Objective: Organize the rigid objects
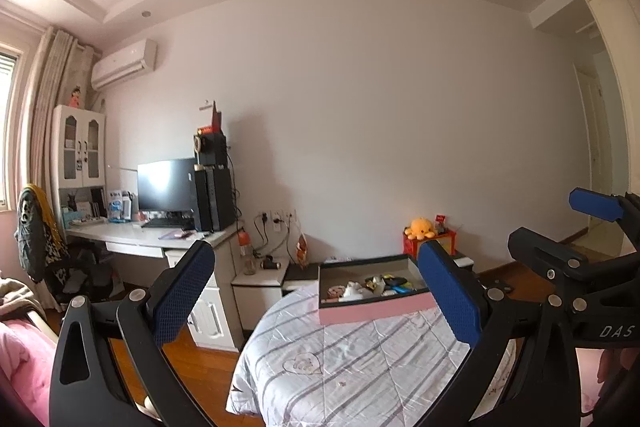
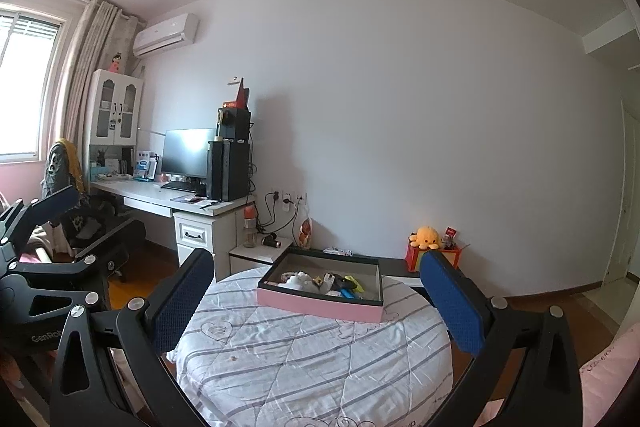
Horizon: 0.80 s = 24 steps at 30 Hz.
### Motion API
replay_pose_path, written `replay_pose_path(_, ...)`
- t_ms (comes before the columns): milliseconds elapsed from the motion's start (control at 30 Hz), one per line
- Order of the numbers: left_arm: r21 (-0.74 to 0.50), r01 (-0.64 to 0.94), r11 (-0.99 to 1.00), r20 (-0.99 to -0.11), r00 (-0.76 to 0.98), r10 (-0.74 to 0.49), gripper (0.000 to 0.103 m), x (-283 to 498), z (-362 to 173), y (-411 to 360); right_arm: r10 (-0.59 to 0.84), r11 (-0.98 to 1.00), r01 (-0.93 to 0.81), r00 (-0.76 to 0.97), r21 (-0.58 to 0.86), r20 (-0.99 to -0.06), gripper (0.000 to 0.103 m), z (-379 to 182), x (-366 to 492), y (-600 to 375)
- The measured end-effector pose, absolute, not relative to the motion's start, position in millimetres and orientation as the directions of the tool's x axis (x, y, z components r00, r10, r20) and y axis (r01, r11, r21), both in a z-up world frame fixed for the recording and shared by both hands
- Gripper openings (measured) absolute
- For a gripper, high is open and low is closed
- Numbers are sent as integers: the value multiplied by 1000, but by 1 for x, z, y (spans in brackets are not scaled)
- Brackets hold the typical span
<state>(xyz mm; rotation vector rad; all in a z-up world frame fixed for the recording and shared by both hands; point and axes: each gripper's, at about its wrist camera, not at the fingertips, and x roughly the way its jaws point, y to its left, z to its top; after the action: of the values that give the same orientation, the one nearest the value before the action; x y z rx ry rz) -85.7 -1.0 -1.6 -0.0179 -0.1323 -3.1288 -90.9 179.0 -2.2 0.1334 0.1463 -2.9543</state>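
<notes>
I am holding two claws above a bed (image 1: 360,359) covered with a white quilt striped in grey. My left claw (image 1: 320,291) is standing wide open, its two blue-padded fingers (image 1: 180,291) spread far apart with nothing between them. My right claw (image 2: 316,301) is likewise gaping wide and gripping nothing; in the left wrist view its blue tip is showing at the far right edge.

One shallow pink box (image 2: 320,305), dark inside with a dark rim, is resting on the quilt ahead of both claws, at the far end of the bed. A jumble of small things (image 2: 328,283) is lying inside the box: white, yellow, blue and black pieces, too small and crowded to count.

Beyond the box, against the wall, one yellow plush octopus (image 2: 426,236) is sitting on one red container (image 2: 416,258). To the left of the box one white surface (image 2: 168,195) is carrying one dark monitor (image 2: 186,151) and one black computer tower (image 2: 228,171).
</notes>
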Motion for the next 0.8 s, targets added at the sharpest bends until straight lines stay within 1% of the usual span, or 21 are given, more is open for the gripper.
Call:
replay_pose_path(167,69,10,-998,48,-999,-6,103,-78,-3,-5,-188,-976,195,-980,-95,-72,103,-1,-84,176)
replay_pose_path(400,54,2,-999,48,-999,1,103,-79,-9,-5,-186,-976,191,-981,-102,-59,103,-5,-79,175)
replay_pose_path(800,71,-7,-997,38,-999,10,103,-80,-14,0,-184,-978,189,-981,-89,-59,103,-11,-79,176)
